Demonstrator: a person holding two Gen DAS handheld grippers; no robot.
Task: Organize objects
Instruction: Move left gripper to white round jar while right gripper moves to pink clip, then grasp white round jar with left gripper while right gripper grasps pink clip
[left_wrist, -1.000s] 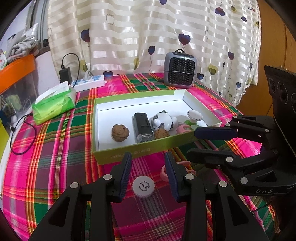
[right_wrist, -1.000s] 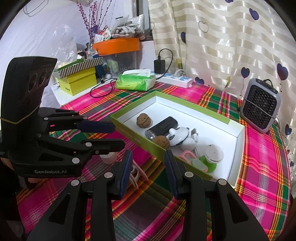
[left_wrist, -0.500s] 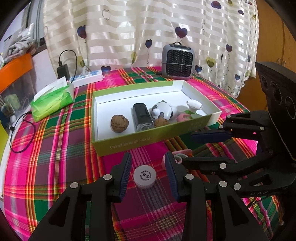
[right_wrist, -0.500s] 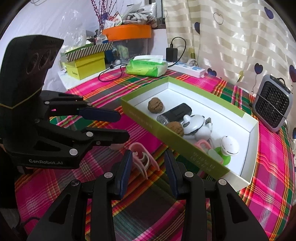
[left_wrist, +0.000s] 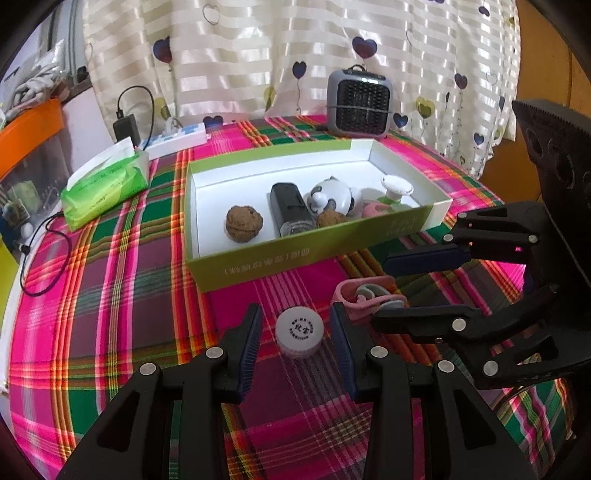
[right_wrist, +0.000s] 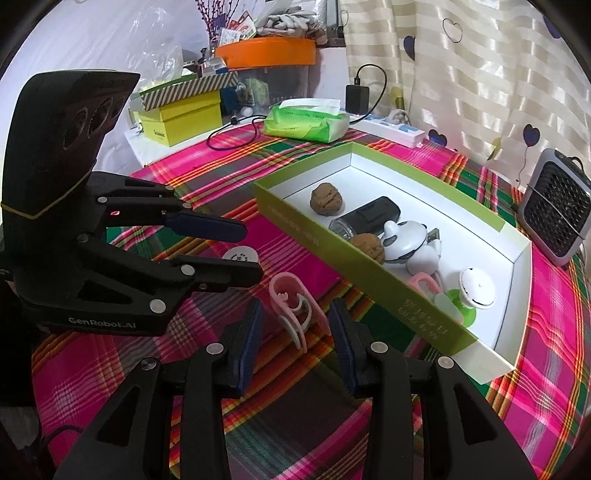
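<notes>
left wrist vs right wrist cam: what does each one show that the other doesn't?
Left wrist only: the full top of the white cap between the open left gripper, and a wooden door on the right.

Right wrist only: the yellow box and orange tray beyond the table; the whole pink clip between the open right gripper, whose jaws have just been opening.

Both: green box, two walnuts, tissue pack, small heater, plaid tablecloth.
</notes>
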